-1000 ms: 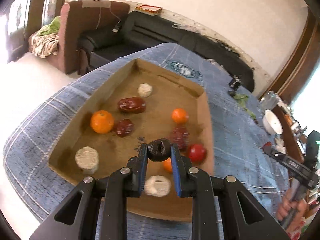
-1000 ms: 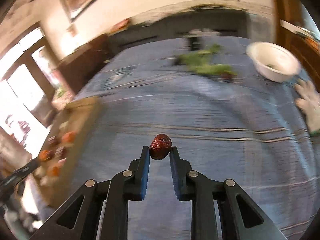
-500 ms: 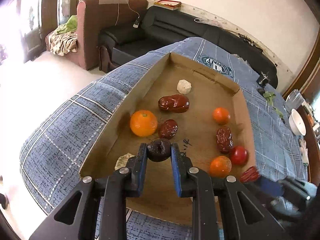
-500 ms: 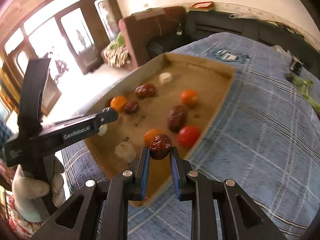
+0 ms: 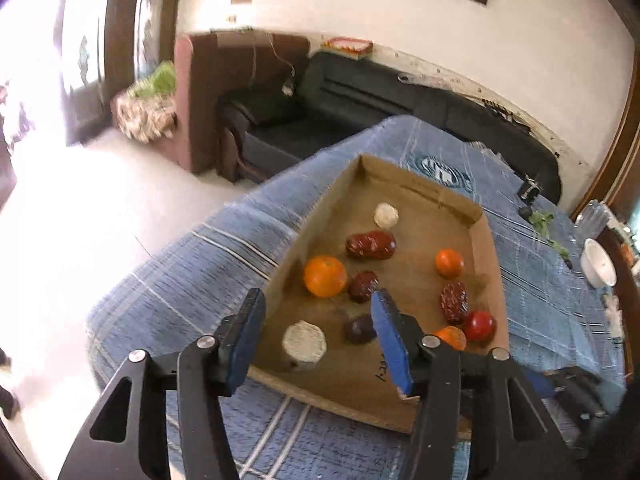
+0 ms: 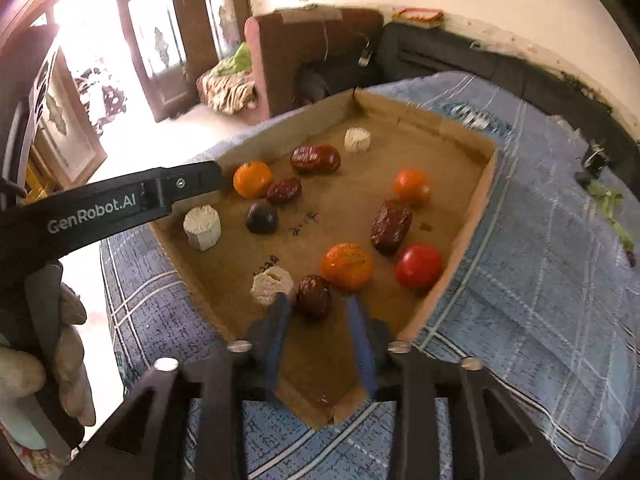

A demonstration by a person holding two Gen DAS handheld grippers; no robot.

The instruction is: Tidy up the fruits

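A shallow cardboard tray lies on a blue checked cloth and holds several fruits: oranges, red dates, a red tomato and pale round pieces. My left gripper is open above the tray's near left part, and a dark plum lies on the tray floor just inside its right finger. My right gripper is open over the tray's near corner, and a red date lies on the tray between its fingertips.
A white bowl and green leaves lie on the cloth at the far right. A dark sofa and a brown armchair stand beyond the table. The left gripper's body reaches over the tray's left edge in the right wrist view.
Both grippers have opened. The dark plum has dropped from the left gripper onto the tray, and the red date has dropped from the right gripper onto the tray.
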